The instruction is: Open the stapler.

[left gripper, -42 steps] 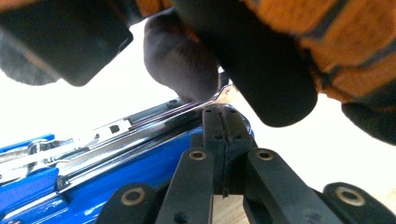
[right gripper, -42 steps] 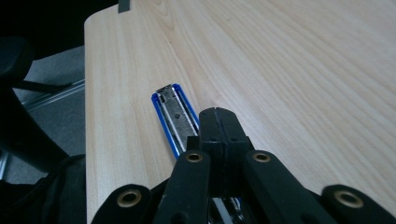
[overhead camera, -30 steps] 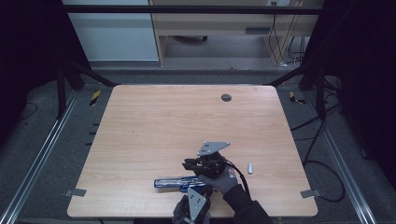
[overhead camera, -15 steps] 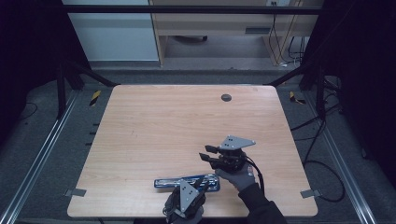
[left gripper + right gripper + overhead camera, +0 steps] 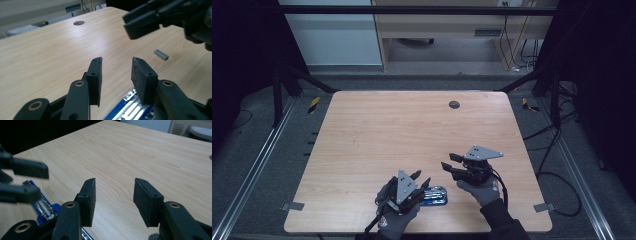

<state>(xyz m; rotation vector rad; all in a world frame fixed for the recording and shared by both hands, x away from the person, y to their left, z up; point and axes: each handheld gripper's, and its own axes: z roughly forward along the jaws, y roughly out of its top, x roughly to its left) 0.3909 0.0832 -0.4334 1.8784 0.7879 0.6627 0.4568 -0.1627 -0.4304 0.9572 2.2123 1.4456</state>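
Observation:
A blue and silver stapler [image 5: 435,195] lies flat near the table's front edge. My left gripper [image 5: 422,177] hovers over its left end with its jaws open and empty. In the left gripper view, that gripper [image 5: 117,65] has the stapler [image 5: 131,110] just below its tips. My right gripper [image 5: 447,160] is held to the right of the stapler, pointing left, with its jaws open and nothing between them. In the right gripper view, that gripper [image 5: 115,185] faces bare wood, with the stapler [image 5: 43,207] at lower left beside the left gripper [image 5: 25,177].
A small metal block [image 5: 161,54] lies on the wooden table [image 5: 377,135] under the right gripper [image 5: 147,21]. A dark round hole [image 5: 454,104] sits near the far edge. Metal rails and cables run along the floor on both sides.
My right gripper has moved right and slightly away from the stapler. The left gripper has come forward from the front edge to the stapler's left end. The stapler has stayed put.

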